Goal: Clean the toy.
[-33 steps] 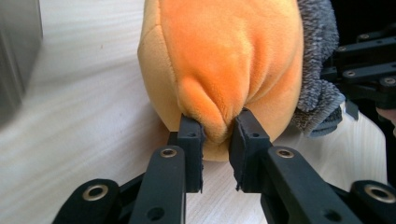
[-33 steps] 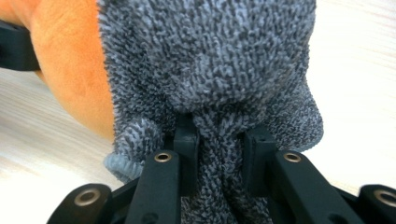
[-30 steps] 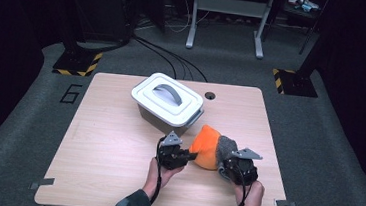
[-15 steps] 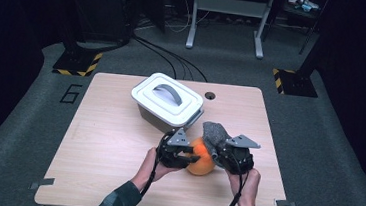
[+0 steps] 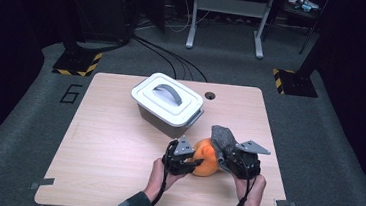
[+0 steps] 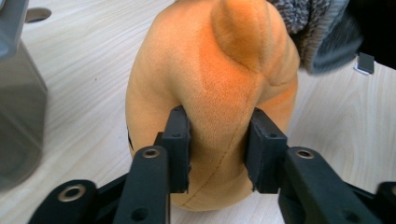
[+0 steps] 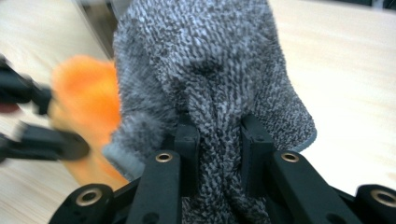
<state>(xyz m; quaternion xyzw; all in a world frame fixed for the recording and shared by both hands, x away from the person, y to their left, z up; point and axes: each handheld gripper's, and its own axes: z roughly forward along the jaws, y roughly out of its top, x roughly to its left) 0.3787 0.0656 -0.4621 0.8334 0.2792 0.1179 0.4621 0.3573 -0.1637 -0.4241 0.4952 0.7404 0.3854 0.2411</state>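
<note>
Both grippers pinching: left gripper [image 5: 193, 162] on orange plush toy [image 5: 205, 157], right gripper [image 5: 222, 161] on grey knit cloth [image 5: 222, 137]. Lower centre of frame, near front table [image 5: 111, 152] edge. Wide bare wood at lower left; lidded grey box [image 5: 169, 104] just above.

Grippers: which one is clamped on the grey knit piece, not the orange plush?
The right gripper: its jaws pinch a fold of the grey knit fabric. The left gripper squeezes the orange plush toy instead.
</note>
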